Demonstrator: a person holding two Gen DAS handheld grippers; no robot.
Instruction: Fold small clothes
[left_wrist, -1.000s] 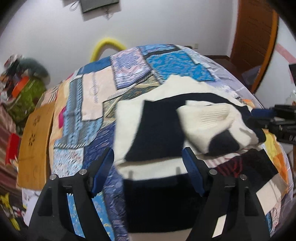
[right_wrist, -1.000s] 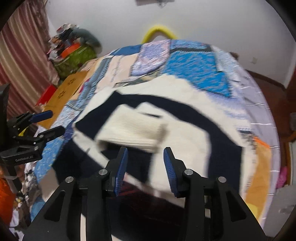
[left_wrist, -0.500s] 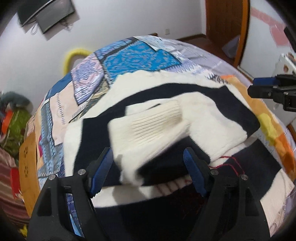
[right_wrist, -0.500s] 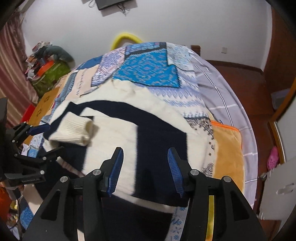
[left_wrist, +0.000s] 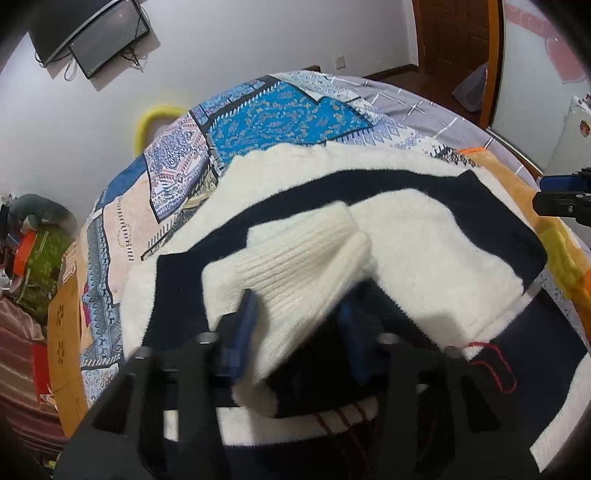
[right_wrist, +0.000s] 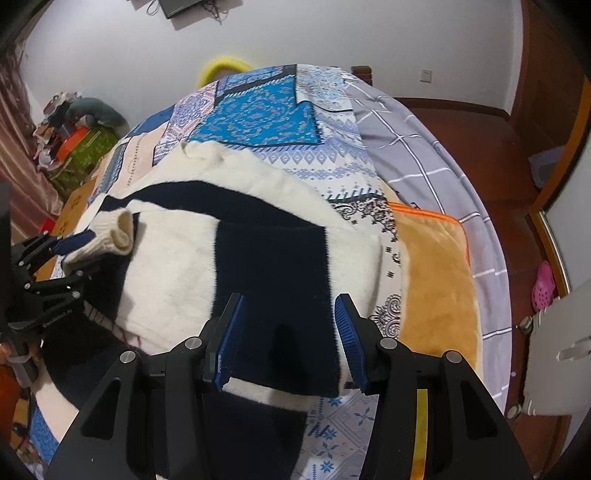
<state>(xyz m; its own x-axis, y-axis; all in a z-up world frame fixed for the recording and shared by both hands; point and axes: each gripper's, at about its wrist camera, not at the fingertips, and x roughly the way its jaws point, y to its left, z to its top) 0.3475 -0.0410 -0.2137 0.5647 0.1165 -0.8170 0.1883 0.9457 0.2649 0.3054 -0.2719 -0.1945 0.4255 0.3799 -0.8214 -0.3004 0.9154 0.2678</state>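
A cream and navy striped sweater (left_wrist: 424, 236) (right_wrist: 177, 266) lies spread on the bed, one sleeve folded across its body. The sleeve's ribbed cream cuff (left_wrist: 295, 258) (right_wrist: 114, 232) sits between the blue pads of my left gripper (left_wrist: 299, 325) (right_wrist: 79, 254), whose jaws are closing and press on it. My right gripper (right_wrist: 291, 332) (left_wrist: 561, 192) hovers open over the sweater's right side, above a navy band. Its pads stand apart with only flat fabric under them.
A patchwork bedspread (right_wrist: 258, 118) covers the bed, with an orange blanket (right_wrist: 436, 277) and grey checked sheet (right_wrist: 424, 147) to the right of the sweater. Clutter (right_wrist: 74, 125) is piled by the left wall. A pink shoe (right_wrist: 543, 284) lies on the wooden floor.
My left gripper came down over the folded sleeve and narrowed its jaws onto the cuff. My right gripper shifted across to the sweater's right side and stayed open.
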